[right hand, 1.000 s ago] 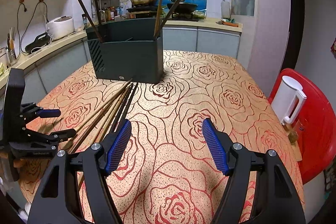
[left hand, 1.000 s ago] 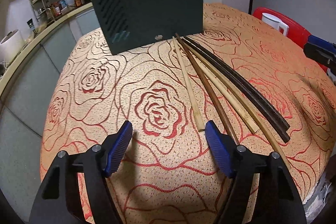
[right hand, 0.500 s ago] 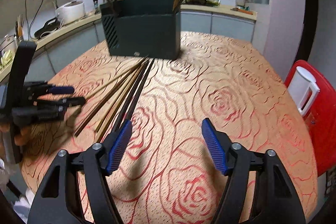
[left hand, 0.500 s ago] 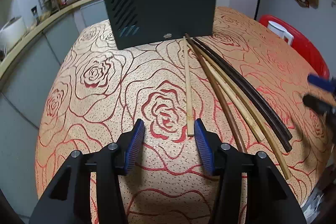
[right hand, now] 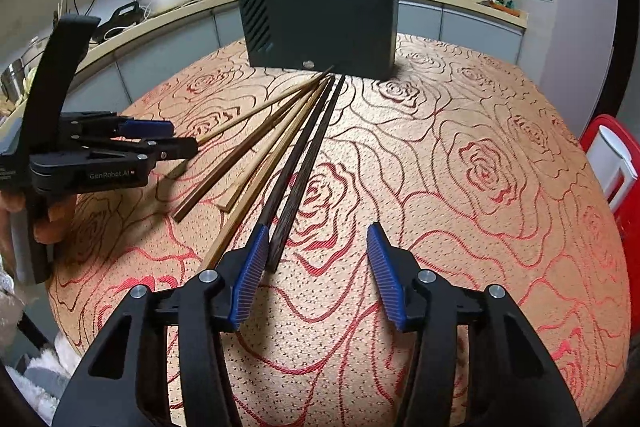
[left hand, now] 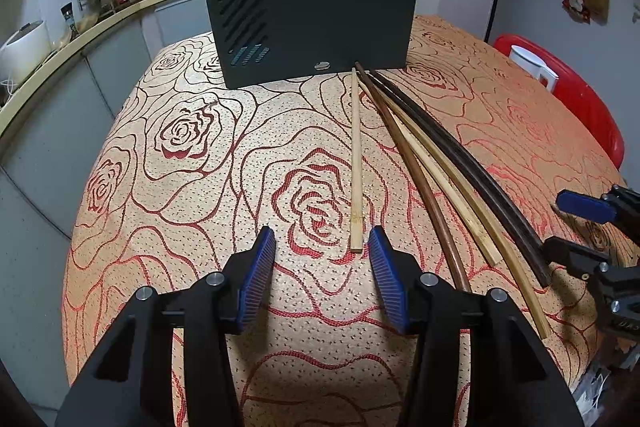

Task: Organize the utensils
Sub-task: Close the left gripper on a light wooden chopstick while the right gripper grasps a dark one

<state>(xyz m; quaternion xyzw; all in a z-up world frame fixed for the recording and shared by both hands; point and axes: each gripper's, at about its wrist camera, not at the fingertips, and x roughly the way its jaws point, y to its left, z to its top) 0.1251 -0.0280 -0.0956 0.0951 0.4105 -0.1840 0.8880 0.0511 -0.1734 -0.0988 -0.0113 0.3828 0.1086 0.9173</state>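
The left gripper's (left hand: 322,241) blue fingers (left hand: 260,267) had just been closing and stood at a middling gap above the cloth (left hand: 180,211), pressing on nothing. The near end of the lone pale chopstick (left hand: 356,163) lay just ahead of the gap, close to the right finger, not touching it. That stick ran straight away to the foot of the dark holder (left hand: 312,27) at the far end of the table.

To its right five more chopsticks (left hand: 448,163) fanned out from the same spot by the holder: a brown one, two pale ones and two dark ones, side by side, their near ends spread apart.

The right gripper (right hand: 316,243) had also just been closing, with a similar half-wide gap that gripped nothing. The near tips of the two dark chopsticks (right hand: 304,163) lay just inside its left finger (right hand: 250,267); whether they touched it could not be told. The gap stood over bare cloth.

A few chopsticks stood upright in the holder's left and right corners. A red chair (left hand: 576,103) with a white kettle (left hand: 532,65) stood beyond the table's right edge.
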